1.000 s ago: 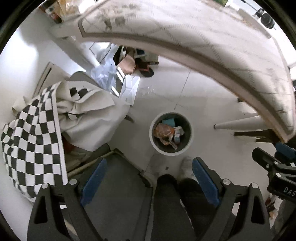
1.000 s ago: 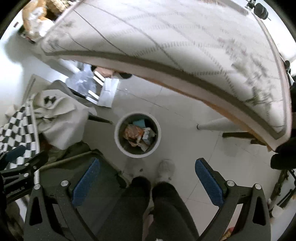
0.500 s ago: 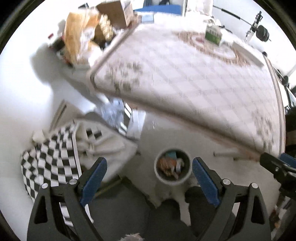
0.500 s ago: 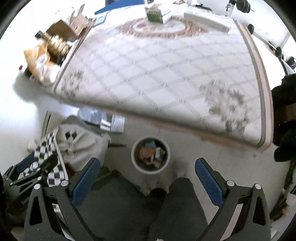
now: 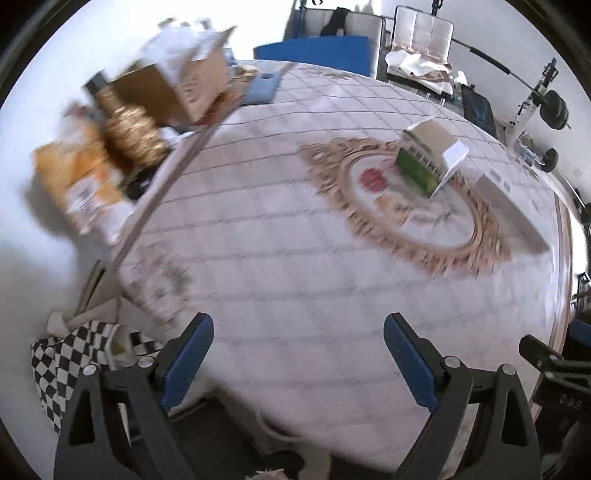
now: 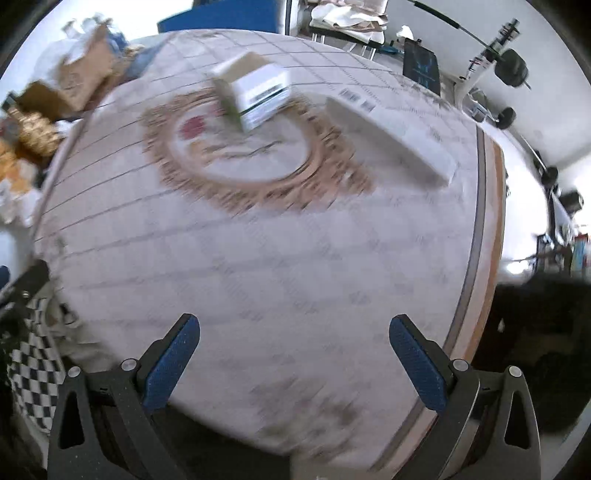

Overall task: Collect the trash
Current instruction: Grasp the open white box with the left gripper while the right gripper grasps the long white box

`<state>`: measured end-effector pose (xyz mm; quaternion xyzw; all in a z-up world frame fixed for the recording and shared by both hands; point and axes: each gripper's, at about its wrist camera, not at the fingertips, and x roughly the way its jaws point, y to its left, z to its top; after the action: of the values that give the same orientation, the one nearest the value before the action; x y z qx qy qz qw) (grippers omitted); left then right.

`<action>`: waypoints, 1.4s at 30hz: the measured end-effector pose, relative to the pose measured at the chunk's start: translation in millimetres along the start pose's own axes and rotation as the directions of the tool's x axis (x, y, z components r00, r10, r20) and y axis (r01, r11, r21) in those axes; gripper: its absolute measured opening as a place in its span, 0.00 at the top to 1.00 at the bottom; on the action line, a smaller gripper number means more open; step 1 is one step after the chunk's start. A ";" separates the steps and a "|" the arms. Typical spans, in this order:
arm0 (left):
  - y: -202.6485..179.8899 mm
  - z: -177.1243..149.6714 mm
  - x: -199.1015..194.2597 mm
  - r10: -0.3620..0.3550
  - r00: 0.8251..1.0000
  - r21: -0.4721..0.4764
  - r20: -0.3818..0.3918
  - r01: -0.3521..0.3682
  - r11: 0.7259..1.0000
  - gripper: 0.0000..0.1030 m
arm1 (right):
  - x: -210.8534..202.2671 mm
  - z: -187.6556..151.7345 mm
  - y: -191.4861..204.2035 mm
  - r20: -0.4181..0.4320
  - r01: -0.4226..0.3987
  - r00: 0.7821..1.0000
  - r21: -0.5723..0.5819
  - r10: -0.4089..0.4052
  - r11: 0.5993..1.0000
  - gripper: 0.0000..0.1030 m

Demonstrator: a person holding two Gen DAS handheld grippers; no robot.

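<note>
A green and white carton [image 5: 428, 162] lies on the patterned table [image 5: 295, 258] near its ornate centre ring; it also shows in the right wrist view [image 6: 255, 96]. A long pale flat box [image 5: 513, 206] lies to its right, also in the right wrist view [image 6: 391, 136]. My left gripper [image 5: 297, 354] is open and empty above the table's near edge. My right gripper [image 6: 293, 354] is open and empty, also above the near part of the table [image 6: 295, 258]. Both views are motion-blurred. The trash bin is out of view.
A cardboard box [image 5: 177, 85], a golden object [image 5: 133, 136] and bags [image 5: 81, 181] crowd the far left beside the table. A checkered cloth [image 5: 70, 373] lies low at left. Chairs [image 5: 417, 33] and a barbell [image 5: 550, 110] stand behind the table.
Both grippers have swung up from the floor bin to the tabletop. The bin and my legs have left both views; the carton and long box have come closer.
</note>
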<state>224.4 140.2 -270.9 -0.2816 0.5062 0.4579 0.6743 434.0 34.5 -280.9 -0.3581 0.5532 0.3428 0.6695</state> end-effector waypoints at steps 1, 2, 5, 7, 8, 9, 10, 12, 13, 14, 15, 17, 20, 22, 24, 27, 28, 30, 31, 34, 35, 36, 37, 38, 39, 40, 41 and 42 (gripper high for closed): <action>-14.7 15.9 6.6 0.001 1.000 0.001 -0.012 -0.001 1.000 0.08 | 9.5 17.3 -10.4 -0.012 0.018 1.000 -0.019 -0.019 1.000 0.00; -23.7 26.7 11.1 0.002 1.000 0.000 -0.020 -0.002 1.000 0.08 | 23.2 38.5 -23.5 -0.033 0.039 0.999 -0.044 -0.040 0.998 0.00; -56.0 66.6 29.1 -0.003 0.999 -0.002 -0.049 0.003 1.000 0.08 | 57.1 87.0 -46.8 -0.085 0.073 0.993 -0.115 -0.083 0.991 0.00; -72.9 91.2 41.4 -0.016 0.997 -0.018 -0.071 0.015 1.000 0.08 | 87.6 120.2 -58.6 -0.135 0.082 0.985 -0.187 -0.108 0.979 0.00; -80.9 104.1 49.8 -0.035 0.995 -0.035 -0.091 0.032 0.999 0.08 | 98.4 128.9 -60.8 -0.157 0.081 0.981 -0.213 -0.116 0.974 0.00; -87.1 113.0 56.7 -0.037 0.993 -0.050 -0.110 0.032 0.998 0.08 | 112.8 141.6 -64.4 -0.188 0.073 0.975 -0.240 -0.120 0.968 0.00; -91.6 121.7 63.2 -0.047 0.990 -0.068 -0.132 0.039 0.997 0.08 | 128.3 154.0 -67.1 -0.220 0.066 0.967 -0.275 -0.129 0.959 0.00; -100.1 139.5 75.2 -0.094 0.982 -0.115 -0.166 0.075 0.990 0.08 | 149.2 168.5 -68.2 -0.246 0.082 0.954 -0.327 -0.169 0.941 0.00; -105.0 147.9 80.2 -0.103 0.979 -0.132 -0.177 0.080 0.988 0.08 | 157.0 174.7 -69.4 -0.250 0.090 0.951 -0.346 -0.184 0.934 0.00; -109.3 155.9 84.8 -0.113 0.976 -0.147 -0.187 0.086 0.985 0.08 | 162.0 181.5 -70.5 -0.225 0.136 0.946 -0.372 -0.232 0.918 0.00; -112.8 161.8 88.2 -0.120 0.974 -0.157 -0.193 0.090 0.984 0.08 | 163.8 186.3 -71.2 -0.210 0.144 0.949 -0.382 -0.237 0.913 0.00; -119.9 173.6 97.0 -0.140 0.967 -0.188 -0.212 0.100 0.977 0.08 | 164.4 197.1 -78.6 -0.207 0.103 0.961 -0.343 -0.183 0.933 0.00; -130.4 187.4 110.6 -0.173 0.953 -0.227 -0.248 0.117 0.967 0.08 | 161.9 210.1 -96.9 -0.191 0.075 0.974 -0.241 -0.123 0.968 0.10; -134.4 191.9 122.6 -0.189 0.939 -0.250 -0.289 0.117 0.961 0.08 | 160.7 219.7 -115.9 -0.182 0.069 0.979 -0.146 -0.095 0.987 0.24; -139.4 195.0 134.3 -0.203 0.923 -0.269 -0.326 0.116 0.956 0.08 | 166.4 226.8 -141.6 -0.220 -0.017 0.975 0.004 0.017 1.000 0.34; -146.0 202.1 152.8 -0.199 0.911 -0.280 -0.361 0.098 0.955 0.10 | 171.5 231.0 -162.9 -0.223 -0.063 0.971 0.088 0.081 0.994 0.34; -147.3 204.7 156.8 -0.194 0.911 -0.283 -0.364 0.090 0.955 0.10 | 173.1 230.9 -167.1 -0.225 -0.069 0.970 0.096 0.089 0.993 0.34; -150.9 211.8 161.5 -0.181 0.916 -0.284 -0.357 0.079 0.956 0.10 | 176.2 228.2 -174.8 -0.229 -0.080 0.968 0.116 0.105 0.990 0.34; -152.4 214.1 162.7 -0.177 0.919 -0.282 -0.351 0.077 0.956 0.10 | 174.6 226.7 -177.2 -0.217 -0.085 0.970 0.123 0.110 0.989 0.35; -158.1 221.1 160.4 -0.142 0.938 -0.233 -0.317 0.069 0.970 0.29 | 171.5 217.6 -183.7 -0.230 -0.104 0.963 0.160 0.139 0.982 0.41; -161.3 221.7 156.7 -0.139 0.943 -0.200 -0.303 0.080 0.977 0.31 | 171.1 211.8 -187.7 -0.242 -0.131 0.954 0.200 0.179 0.971 0.44; -163.7 218.6 154.8 -0.135 0.947 -0.161 -0.293 0.091 0.983 0.31 | 172.5 204.6 -192.8 -0.256 -0.154 0.942 0.243 0.216 0.958 0.45; -168.5 215.3 151.2 -0.120 0.952 -0.110 -0.281 0.092 0.990 0.31 | 174.2 195.7 -198.0 -0.277 -0.175 0.924 0.305 0.263 0.936 0.45; -174.6 209.8 145.1 -0.092 0.961 -0.032 -0.261 0.086 0.996 0.31 | 175.0 189.5 -200.8 -0.285 -0.189 0.912 0.346 0.295 0.919 0.46; -178.1 204.0 142.6 -0.076 0.964 0.024 -0.254 0.084 0.996 0.31 | 175.2 181.4 -202.2 -0.287 -0.206 0.899 0.386 0.330 0.899 0.46; -180.7 197.7 140.8 -0.062 0.966 0.068 -0.252 0.082 0.994 0.31 | 174.7 173.6 -204.5 -0.282 -0.223 0.890 0.418 0.359 0.881 0.46; -183.0 190.6 140.0 -0.047 0.967 0.105 -0.251 0.076 0.992 0.31 | 173.5 167.4 -205.4 -0.270 -0.237 0.885 0.438 0.378 0.867 0.45; -183.6 182.2 141.0 -0.036 0.966 0.129 -0.254 0.071 0.989 0.31 | 170.5 163.0 -204.4 -0.258 -0.236 0.894 0.424 0.366 0.875 0.43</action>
<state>477.2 263.3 -359.0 -0.3039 0.6101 0.3644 0.6346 715.6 81.2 -407.1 -0.1813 0.7627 0.2651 0.5613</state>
